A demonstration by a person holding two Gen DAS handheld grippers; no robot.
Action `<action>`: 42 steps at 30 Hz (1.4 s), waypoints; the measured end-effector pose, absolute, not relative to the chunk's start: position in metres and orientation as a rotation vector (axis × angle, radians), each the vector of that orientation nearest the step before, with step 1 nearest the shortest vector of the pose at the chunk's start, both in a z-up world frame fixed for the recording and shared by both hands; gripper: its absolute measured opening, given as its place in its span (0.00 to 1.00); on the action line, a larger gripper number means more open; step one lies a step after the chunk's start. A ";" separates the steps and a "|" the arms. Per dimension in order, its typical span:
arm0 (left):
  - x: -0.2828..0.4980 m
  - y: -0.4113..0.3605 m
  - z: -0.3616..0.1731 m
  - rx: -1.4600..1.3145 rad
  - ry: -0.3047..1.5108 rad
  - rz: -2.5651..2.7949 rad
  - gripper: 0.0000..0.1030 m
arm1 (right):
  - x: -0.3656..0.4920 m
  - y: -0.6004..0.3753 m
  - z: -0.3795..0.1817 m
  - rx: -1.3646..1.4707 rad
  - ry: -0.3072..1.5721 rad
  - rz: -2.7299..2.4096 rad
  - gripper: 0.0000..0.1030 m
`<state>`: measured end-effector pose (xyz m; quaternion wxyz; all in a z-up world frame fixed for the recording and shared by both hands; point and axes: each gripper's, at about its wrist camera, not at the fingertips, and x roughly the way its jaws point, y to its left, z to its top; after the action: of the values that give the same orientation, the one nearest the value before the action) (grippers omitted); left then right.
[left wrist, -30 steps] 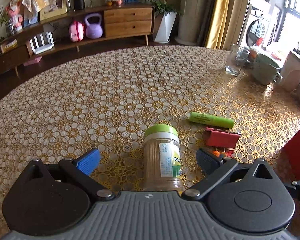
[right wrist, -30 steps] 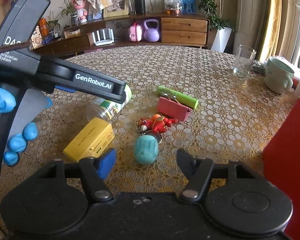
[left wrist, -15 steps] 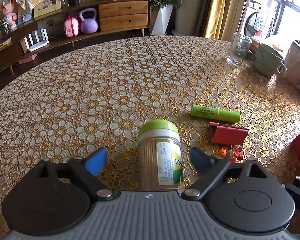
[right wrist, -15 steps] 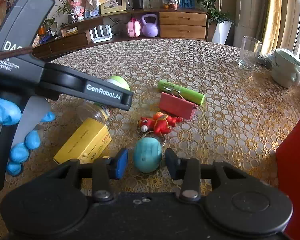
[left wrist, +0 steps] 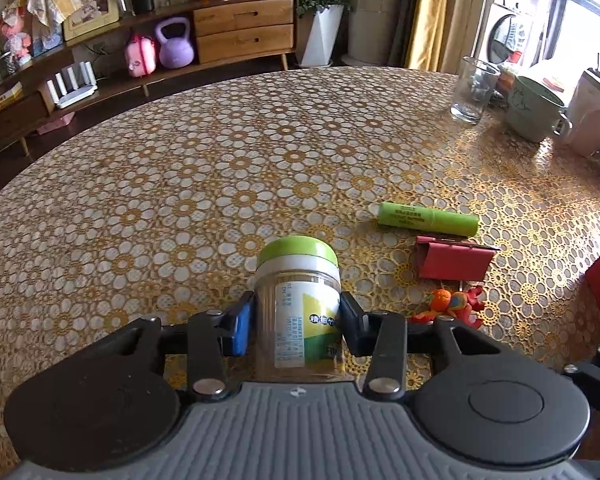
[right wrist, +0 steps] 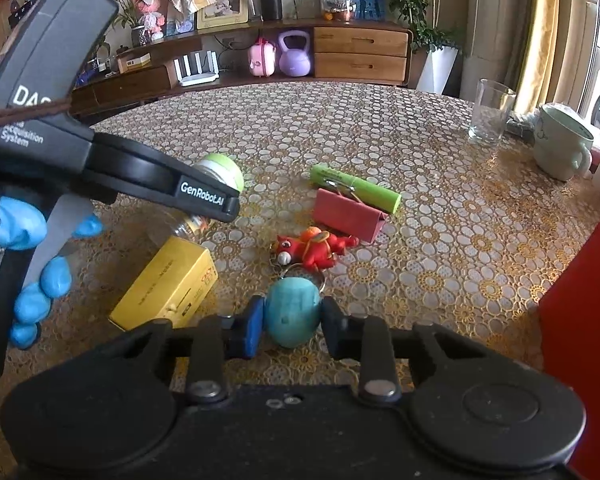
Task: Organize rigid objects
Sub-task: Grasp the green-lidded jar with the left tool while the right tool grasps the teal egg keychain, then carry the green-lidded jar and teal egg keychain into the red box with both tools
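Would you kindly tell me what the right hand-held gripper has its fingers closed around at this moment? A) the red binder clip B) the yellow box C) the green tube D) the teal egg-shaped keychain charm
D: in the right wrist view the right hand-held gripper has both fingers pressed against the sides of the teal egg-shaped charm, while the yellow box, green tube and red binder clip lie apart on the table.

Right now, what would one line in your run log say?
left gripper: shut on green-lidded jar | right gripper: shut on teal egg-shaped keychain | both on table | stage: grasped, not lifted
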<state>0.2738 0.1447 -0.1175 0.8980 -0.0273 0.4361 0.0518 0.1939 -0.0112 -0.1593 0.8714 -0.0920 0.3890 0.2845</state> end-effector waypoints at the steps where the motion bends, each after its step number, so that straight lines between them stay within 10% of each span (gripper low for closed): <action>1: 0.272 0.146 -0.117 -0.061 0.900 0.108 0.42 | 0.192 -0.013 -0.157 -0.188 0.812 0.596 0.29; 42: 0.155 0.027 0.021 -0.048 0.829 -0.130 0.42 | 0.105 -0.177 -0.026 -0.077 0.625 0.590 0.29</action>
<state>0.1552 0.0269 0.0214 0.9130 -0.0233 0.4025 -0.0632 0.1050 -0.1768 -0.0263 0.9084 -0.0375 0.3028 0.2858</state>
